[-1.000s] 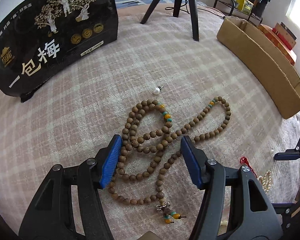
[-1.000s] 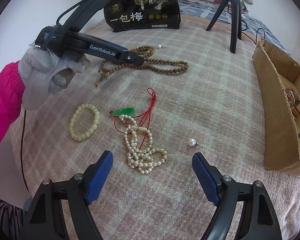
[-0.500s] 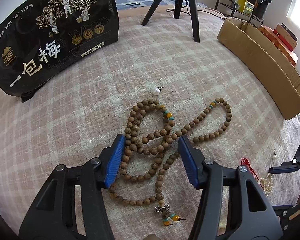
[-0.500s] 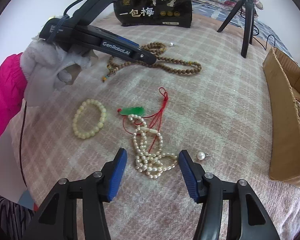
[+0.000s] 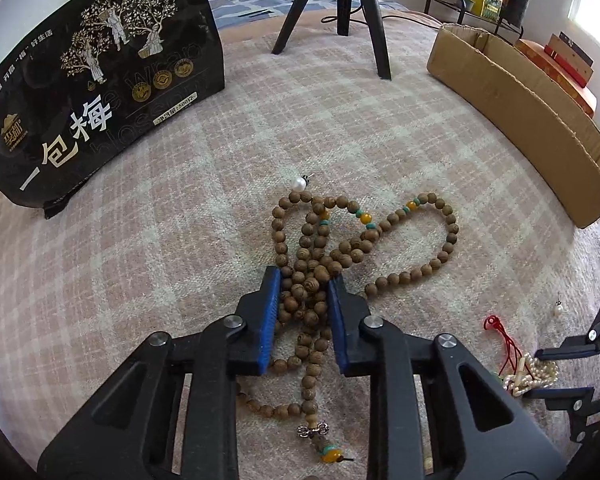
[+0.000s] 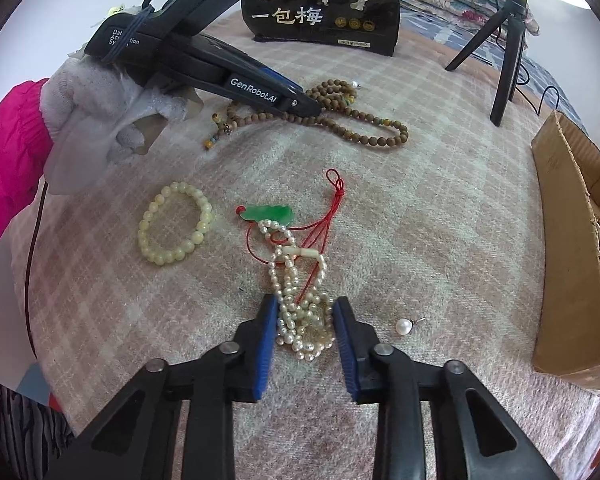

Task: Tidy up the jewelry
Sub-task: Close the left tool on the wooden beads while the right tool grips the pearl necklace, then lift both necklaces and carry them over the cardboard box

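A long wooden bead necklace (image 5: 446,240) lies looped on the checked pink blanket. My left gripper (image 5: 305,276) is closing on its bunched middle strands, and both blue pads press the beads. The right wrist view shows that gripper's tip (image 6: 312,110) on the same necklace (image 6: 364,136), held by a white-gloved hand (image 6: 88,120). A white pearl necklace (image 6: 288,264) lies tangled with a red cord and a green pendant (image 6: 270,213). My right gripper (image 6: 306,300) is closing on the pearl heap, which touches both pads.
A cream bead bracelet (image 6: 176,224) lies to the left, and a pearl earring (image 6: 404,326) to the right of the pearls. Another pearl earring (image 5: 299,183) touches the wooden loop's far end. A cardboard box (image 5: 520,120) stands right, a black printed box (image 5: 100,92) and a tripod (image 5: 352,12) behind.
Both grippers went from wide open to nearly closed. The left one squeezed the wooden strands together; the right one came down over the pearl heap and gathered it.
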Available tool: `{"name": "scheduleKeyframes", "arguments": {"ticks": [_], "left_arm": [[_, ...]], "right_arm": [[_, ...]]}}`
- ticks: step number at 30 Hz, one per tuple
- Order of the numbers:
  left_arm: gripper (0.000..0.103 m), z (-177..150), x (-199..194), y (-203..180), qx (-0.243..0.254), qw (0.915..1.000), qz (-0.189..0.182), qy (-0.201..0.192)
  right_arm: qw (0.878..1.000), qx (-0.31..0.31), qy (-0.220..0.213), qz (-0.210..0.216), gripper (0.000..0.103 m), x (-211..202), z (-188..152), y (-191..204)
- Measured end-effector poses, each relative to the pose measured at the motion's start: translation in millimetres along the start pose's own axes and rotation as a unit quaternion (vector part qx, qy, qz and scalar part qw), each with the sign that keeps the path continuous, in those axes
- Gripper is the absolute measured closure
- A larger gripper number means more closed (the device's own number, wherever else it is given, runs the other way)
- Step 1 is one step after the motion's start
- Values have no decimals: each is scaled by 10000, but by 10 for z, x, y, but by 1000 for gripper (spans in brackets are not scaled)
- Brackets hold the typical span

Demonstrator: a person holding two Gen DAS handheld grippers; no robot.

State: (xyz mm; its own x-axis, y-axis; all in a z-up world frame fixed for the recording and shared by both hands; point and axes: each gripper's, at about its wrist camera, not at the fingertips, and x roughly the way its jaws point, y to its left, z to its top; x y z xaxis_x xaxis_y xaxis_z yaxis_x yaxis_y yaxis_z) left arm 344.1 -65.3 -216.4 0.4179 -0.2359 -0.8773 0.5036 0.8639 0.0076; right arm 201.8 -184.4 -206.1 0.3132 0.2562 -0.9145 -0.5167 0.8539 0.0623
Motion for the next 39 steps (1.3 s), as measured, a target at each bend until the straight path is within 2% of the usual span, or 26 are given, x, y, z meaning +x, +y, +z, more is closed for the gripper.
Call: {"name": "scheduleKeyframes", "arguments": {"ticks": [3,6,15,29,39], "left_arm": [[83,-7,-11,-9,-3,10000,28,-44],[92,-18,-28,-10,-55,9999,46,-86],[93,-96,-208,32,-296,9992,84,-239],[93,-146,-949,93,-651,9941,107,-862],[93,-87,-1507,130,-905,9870,39,-1329]], "right_arm": [[10000,20,-21,19,89,-29,-19,9],[9999,75,-66,97,93,-86,-57,27],[9987,299,-389,108,94,-381,-140,14],[9927,608,-1033,-122,94,-977,-150,-86],[9866,759,-1411,-318,94,-1378,-222,-152]]}}
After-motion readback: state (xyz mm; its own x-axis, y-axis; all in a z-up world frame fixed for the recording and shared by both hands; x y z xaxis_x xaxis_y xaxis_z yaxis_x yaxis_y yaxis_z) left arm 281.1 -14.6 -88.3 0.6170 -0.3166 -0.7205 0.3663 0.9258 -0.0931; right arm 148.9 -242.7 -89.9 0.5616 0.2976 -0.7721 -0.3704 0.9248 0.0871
